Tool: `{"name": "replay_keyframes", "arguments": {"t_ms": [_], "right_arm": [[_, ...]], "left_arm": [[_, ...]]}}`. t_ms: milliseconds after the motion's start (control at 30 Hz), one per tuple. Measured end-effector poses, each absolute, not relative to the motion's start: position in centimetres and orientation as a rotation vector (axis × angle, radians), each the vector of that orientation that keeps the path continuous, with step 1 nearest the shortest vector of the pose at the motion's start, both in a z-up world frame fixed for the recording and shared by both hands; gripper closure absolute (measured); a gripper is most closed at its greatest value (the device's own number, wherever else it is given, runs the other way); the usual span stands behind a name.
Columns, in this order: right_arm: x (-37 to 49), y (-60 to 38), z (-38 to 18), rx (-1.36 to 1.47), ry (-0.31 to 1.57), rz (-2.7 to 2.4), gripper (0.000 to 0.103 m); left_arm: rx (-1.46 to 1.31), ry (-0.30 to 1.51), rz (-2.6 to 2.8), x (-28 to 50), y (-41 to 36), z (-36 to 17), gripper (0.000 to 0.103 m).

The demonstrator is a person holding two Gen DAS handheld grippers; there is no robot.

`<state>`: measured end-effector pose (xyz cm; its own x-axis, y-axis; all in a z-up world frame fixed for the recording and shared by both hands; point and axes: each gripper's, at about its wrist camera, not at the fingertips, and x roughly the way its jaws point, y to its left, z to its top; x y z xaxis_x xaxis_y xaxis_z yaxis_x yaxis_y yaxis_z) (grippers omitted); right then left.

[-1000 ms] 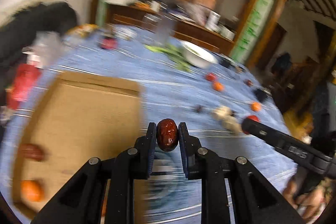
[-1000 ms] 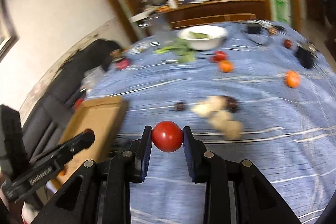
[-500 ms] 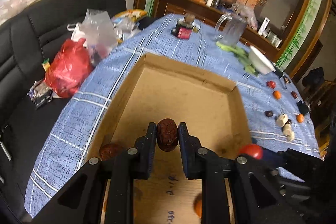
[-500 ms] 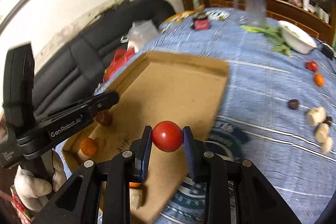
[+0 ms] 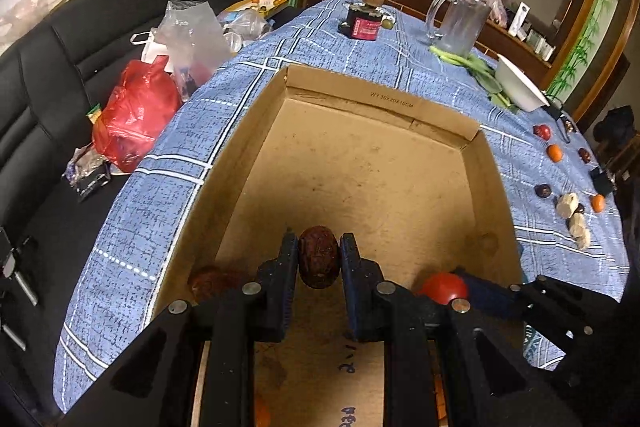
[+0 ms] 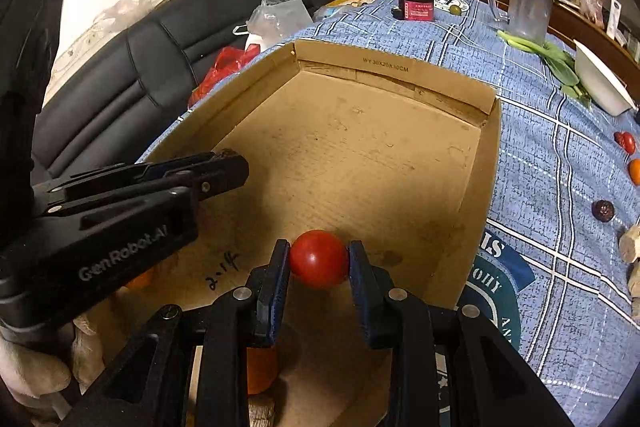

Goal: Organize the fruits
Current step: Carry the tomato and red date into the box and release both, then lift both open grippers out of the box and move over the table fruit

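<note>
My left gripper [image 5: 319, 259] is shut on a dark red date [image 5: 319, 255], held over the near end of the open cardboard box [image 5: 376, 99]. My right gripper [image 6: 319, 261] is shut on a red tomato [image 6: 319, 258] above the same box [image 6: 490, 163]. The left gripper's tip with the date [image 6: 226, 153] shows at the left in the right wrist view; the tomato [image 5: 442, 287] shows at the right in the left wrist view. Another date [image 5: 206, 279] and an orange fruit [image 6: 260, 367] lie on the box floor, partly hidden by the fingers.
Loose fruits [image 5: 554, 151] and pale ginger pieces [image 5: 576, 219] lie on the blue checked tablecloth [image 5: 352, 51] right of the box. A white bowl [image 5: 520, 87], greens, a glass jug [image 5: 460, 23] and a small jar [image 5: 364, 23] stand farther back. A black sofa with bags [image 5: 136, 115] is left.
Both grippers swung left from the loose fruits on the cloth to above the box and sank toward its floor, each still carrying its fruit.
</note>
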<state>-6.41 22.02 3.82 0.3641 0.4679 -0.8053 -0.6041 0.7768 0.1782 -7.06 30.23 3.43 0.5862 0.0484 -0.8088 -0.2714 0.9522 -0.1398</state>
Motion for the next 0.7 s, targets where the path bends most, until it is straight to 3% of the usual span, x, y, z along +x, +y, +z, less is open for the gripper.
{"name": "replay_keyframes", "arguments": {"t_ms": [167, 433, 700], "right_arm": [[-7.3, 22.2, 3.9, -0.183, 0.963, 0.690, 0.070], [-9.6, 20.7, 5.5, -0.180, 0.905, 0.677, 0.070], [-11.7, 16.2, 7.8, -0.031, 0.849, 0.640, 0.062]], "left_arm": [[-0.282, 0.929, 0.190, -7.8, 30.4, 3.7, 0.063], [-0.352, 0.840, 0.209, -11.1, 31.1, 6.7, 0.044], [-0.353, 0.767, 0.145, -13.9, 28.5, 9.2, 0.036]]}}
